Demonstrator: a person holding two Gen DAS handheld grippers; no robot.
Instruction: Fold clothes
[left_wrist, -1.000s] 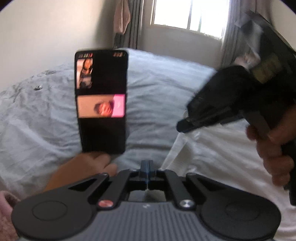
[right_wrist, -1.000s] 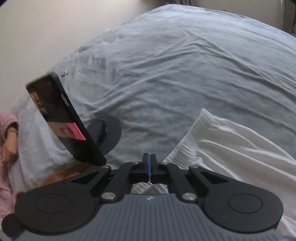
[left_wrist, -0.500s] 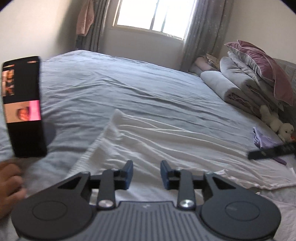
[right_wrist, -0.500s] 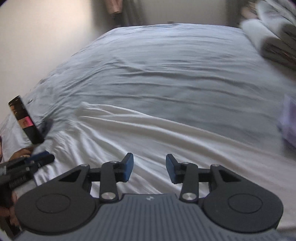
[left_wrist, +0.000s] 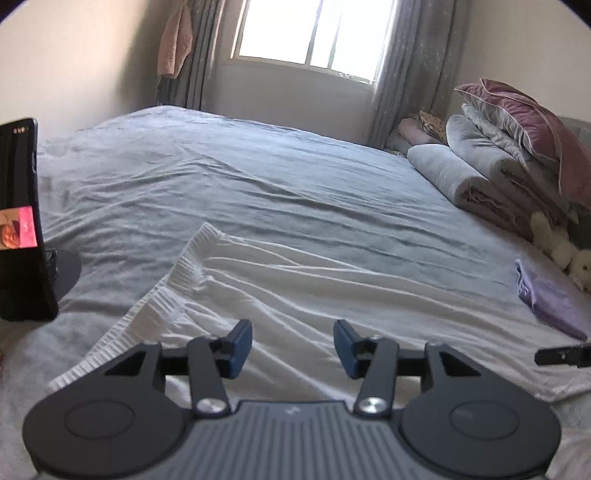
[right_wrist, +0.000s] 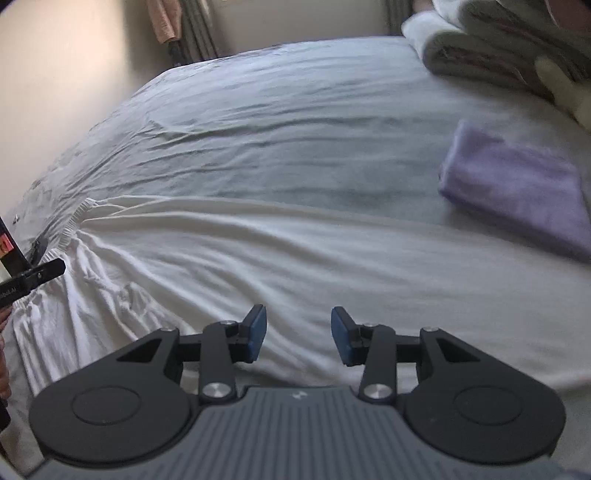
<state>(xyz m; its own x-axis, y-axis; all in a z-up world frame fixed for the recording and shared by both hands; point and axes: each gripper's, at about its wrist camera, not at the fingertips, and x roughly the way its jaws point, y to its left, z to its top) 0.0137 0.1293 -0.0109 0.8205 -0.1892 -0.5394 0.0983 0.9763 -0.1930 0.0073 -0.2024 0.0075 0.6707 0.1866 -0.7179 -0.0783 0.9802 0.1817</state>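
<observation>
A white garment (left_wrist: 332, 288) with a ribbed elastic waistband (left_wrist: 177, 280) lies spread flat on the grey bed sheet (left_wrist: 258, 184). My left gripper (left_wrist: 293, 345) hovers over the garment near its waistband end. Its jaws are opening and nothing is between them. In the right wrist view the same white garment (right_wrist: 258, 251) stretches across the bed. My right gripper (right_wrist: 298, 334) stands open above its middle and holds nothing. The right gripper's tip (left_wrist: 561, 356) pokes in at the right edge of the left wrist view. The left gripper's finger (right_wrist: 33, 277) shows at the far left of the right wrist view.
A phone on a stand (left_wrist: 18, 221) is upright at the bed's left edge. A folded purple cloth (right_wrist: 517, 184) lies to the right of the garment. Rolled blankets and pillows (left_wrist: 498, 166) and a soft toy (left_wrist: 569, 251) are piled at the right, under a window.
Both grippers were shut and now stand open. Both views have swung right, away from the phone and onto the white garment. The right gripper has moved far to the right.
</observation>
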